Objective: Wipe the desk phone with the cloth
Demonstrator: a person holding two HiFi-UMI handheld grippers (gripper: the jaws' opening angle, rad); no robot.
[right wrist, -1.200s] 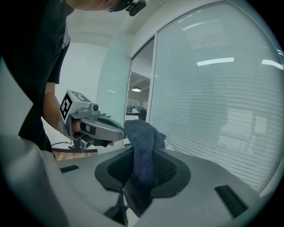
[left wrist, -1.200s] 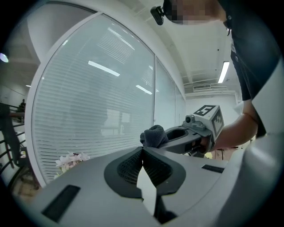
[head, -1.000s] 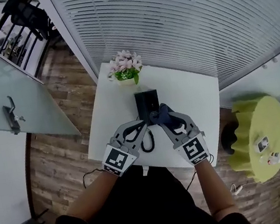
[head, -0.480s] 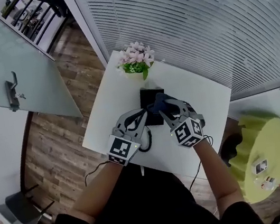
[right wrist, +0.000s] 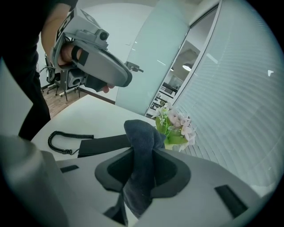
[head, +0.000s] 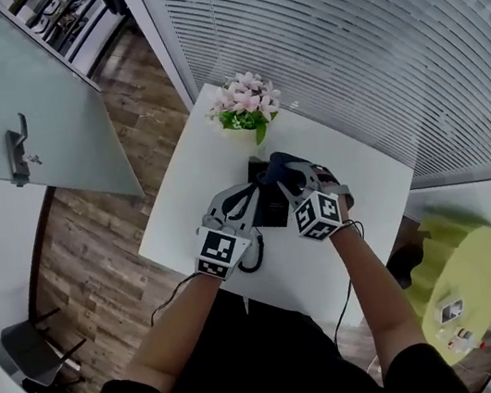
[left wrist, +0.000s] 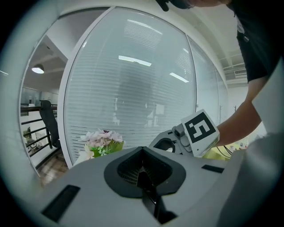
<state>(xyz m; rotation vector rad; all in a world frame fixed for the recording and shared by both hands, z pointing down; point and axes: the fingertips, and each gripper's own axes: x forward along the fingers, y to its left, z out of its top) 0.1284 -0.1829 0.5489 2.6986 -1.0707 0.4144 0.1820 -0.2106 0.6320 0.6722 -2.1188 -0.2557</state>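
A black desk phone (head: 271,211) lies flat on the white table (head: 197,185), its coiled cord (head: 251,258) curling toward me. My right gripper (head: 287,183) is shut on a dark blue cloth (head: 280,172) that sits over the phone's far end. In the right gripper view the cloth (right wrist: 141,137) sticks up from between the jaws, above the phone (right wrist: 103,144) and cord (right wrist: 62,142). Over the phone's left side my left gripper (head: 248,200) is shut and raised off the table. In the left gripper view the left gripper (left wrist: 143,153) shows nothing between its closed jaws.
A pot of pink flowers (head: 247,106) stands at the table's far edge, just beyond the phone. A blind-covered glass wall (head: 341,42) runs behind the table and a glass door (head: 18,108) is at the left. A yellow round table (head: 462,280) stands at the right.
My right gripper has carried the cloth farther along the phone toward the flowers. The left gripper has stayed by the phone's left side. The head view has shifted.
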